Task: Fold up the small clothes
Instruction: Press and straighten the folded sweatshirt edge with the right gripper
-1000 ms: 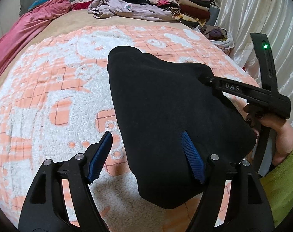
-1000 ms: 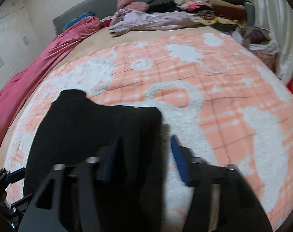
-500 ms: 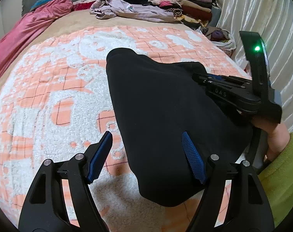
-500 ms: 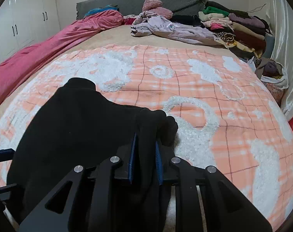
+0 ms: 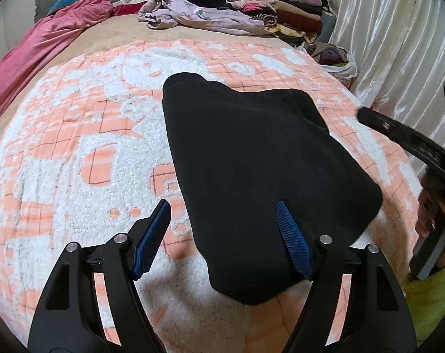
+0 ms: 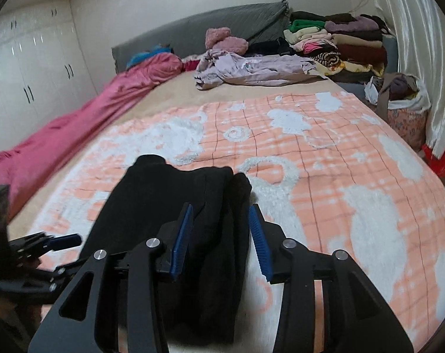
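Observation:
A black garment (image 5: 260, 170) lies folded on the orange and white blanket (image 5: 75, 153); it also shows in the right wrist view (image 6: 175, 206). My left gripper (image 5: 222, 214) is open over the garment's near left edge, holding nothing. My right gripper (image 6: 221, 213) is open, its blue pads on either side of the garment's right folded edge, not closed on it. Part of the right gripper's body (image 5: 404, 138) shows at the right of the left wrist view, off the cloth.
A pile of unfolded lilac clothes (image 6: 252, 70) and a stack of folded clothes (image 6: 337, 44) sit at the head of the bed. A pink duvet (image 6: 84, 126) lies along the left side. A bag (image 6: 404, 108) and curtain stand at the right.
My right gripper was shut on the garment's right edge half a second ago; it has opened, let go and drawn back. The garment lies flatter. The left gripper has stayed open.

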### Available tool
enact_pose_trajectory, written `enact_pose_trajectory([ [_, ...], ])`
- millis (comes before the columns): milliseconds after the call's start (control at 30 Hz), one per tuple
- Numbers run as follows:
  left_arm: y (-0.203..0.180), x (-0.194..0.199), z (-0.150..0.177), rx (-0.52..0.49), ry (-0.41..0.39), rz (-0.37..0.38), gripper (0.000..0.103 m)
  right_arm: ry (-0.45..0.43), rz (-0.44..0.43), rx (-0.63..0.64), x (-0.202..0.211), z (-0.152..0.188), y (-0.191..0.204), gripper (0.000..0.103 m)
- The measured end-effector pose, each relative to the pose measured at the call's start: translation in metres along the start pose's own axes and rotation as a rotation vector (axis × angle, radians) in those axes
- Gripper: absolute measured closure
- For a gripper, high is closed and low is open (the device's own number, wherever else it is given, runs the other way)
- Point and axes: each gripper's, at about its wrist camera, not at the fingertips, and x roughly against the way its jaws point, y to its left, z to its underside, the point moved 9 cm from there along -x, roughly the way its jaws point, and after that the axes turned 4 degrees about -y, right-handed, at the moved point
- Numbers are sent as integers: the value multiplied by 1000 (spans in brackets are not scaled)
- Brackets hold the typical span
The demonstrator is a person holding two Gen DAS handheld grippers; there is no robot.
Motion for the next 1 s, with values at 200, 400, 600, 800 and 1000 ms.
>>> enact_pose_trajectory([
  [200,-4,4,11,-14,12,12,37,55,-124,-46,18,28,18,64],
  [400,-5,-1,18,-18,25,1,37,123,-150,-64,0,50,33,64],
  [600,-8,0,13,-32,23,-2,37,165,-110,-52,-8,58,38,87],
  [800,-12,0,11,-30,17,13,37,100,22,133,11,48,50,88],
  [1000,-9,-12,19,-17,42,13,30,139,68,75,-13,79,27,77],
])
